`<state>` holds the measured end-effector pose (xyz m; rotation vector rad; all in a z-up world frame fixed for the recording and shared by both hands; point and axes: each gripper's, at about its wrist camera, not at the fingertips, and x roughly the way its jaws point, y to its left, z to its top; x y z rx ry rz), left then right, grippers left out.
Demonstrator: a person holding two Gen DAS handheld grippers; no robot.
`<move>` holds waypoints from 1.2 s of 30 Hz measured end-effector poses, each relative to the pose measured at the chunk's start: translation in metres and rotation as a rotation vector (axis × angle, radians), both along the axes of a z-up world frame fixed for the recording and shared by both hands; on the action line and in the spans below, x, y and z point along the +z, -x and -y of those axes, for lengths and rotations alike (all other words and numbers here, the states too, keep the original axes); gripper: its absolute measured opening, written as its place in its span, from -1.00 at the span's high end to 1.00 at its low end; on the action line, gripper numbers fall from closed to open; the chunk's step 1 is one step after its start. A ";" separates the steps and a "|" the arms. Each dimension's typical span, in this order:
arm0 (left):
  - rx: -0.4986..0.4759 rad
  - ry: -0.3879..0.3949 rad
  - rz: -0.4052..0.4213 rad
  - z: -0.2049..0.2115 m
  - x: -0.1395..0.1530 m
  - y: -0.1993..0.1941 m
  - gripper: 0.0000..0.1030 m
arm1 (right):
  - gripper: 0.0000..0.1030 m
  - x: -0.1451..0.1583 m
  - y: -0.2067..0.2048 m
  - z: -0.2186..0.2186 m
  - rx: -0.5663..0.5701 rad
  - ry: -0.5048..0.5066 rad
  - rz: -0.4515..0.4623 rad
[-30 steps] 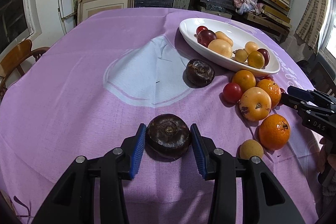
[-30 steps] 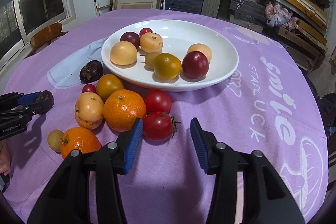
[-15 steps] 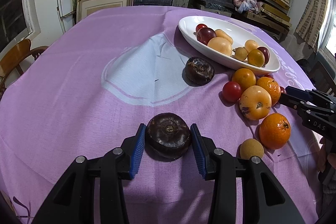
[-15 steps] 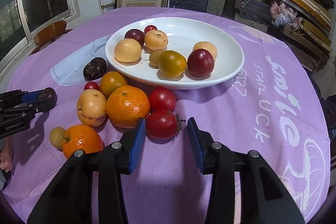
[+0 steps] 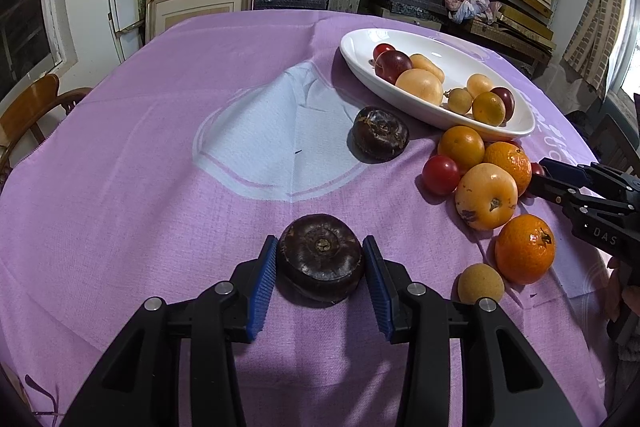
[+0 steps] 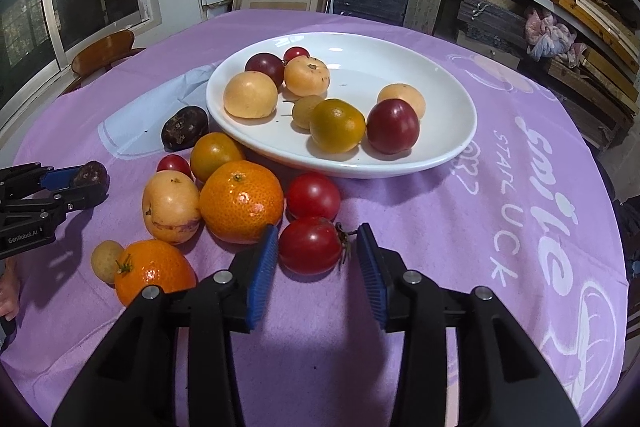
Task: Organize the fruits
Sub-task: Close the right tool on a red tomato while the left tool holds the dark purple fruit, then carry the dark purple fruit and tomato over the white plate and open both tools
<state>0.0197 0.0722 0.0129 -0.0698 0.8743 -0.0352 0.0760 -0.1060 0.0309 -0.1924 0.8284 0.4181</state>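
Left wrist view: the left tool (image 5: 320, 259) is closed on a dark brown fruit (image 5: 320, 257) that sits on the purple cloth of the tabletop (image 5: 120, 187). Both blue pads (image 5: 266, 279) touch the fruit's sides. A second dark fruit (image 5: 380, 133) lies farther ahead, just beside the white dish (image 5: 360, 63). The dish holds several yellow, red and dark fruits. To the right, loose fruit forms a cluster: a yellow fruit (image 5: 486, 195), an orange mandarin (image 5: 525, 249), a small red tomato (image 5: 441, 174) and a small tan fruit (image 5: 480, 283). The right tool (image 5: 538, 177) enters from the right edge beside this cluster.

Right wrist view: the right tool (image 6: 316, 259) straddles a red tomato (image 6: 310, 245) on the cloth. Its jaws have just been closing. The left pad (image 6: 264, 263) is at the tomato's side; the right pad stands clear of the skin, near the stem, so the tomato is not clamped. A second tomato (image 6: 313, 195) and a large mandarin (image 6: 241, 201) lie just behind. The left tool (image 6: 86, 183) is visible at the left edge, with the dark fruit between its tips.
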 end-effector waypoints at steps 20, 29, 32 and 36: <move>0.000 -0.002 0.000 0.000 0.000 -0.001 0.16 | 0.39 -0.012 -0.007 0.000 -0.012 -0.002 -0.053; 0.000 -0.006 0.001 0.001 0.000 -0.001 0.16 | 0.41 -0.010 0.001 0.007 -0.029 -0.017 -0.051; 0.002 -0.016 0.014 0.001 0.001 0.001 0.16 | 0.41 0.000 0.007 0.012 -0.044 -0.034 -0.025; 0.004 -0.033 0.038 0.006 0.009 0.001 0.16 | 0.41 0.018 0.015 0.022 -0.067 -0.076 0.019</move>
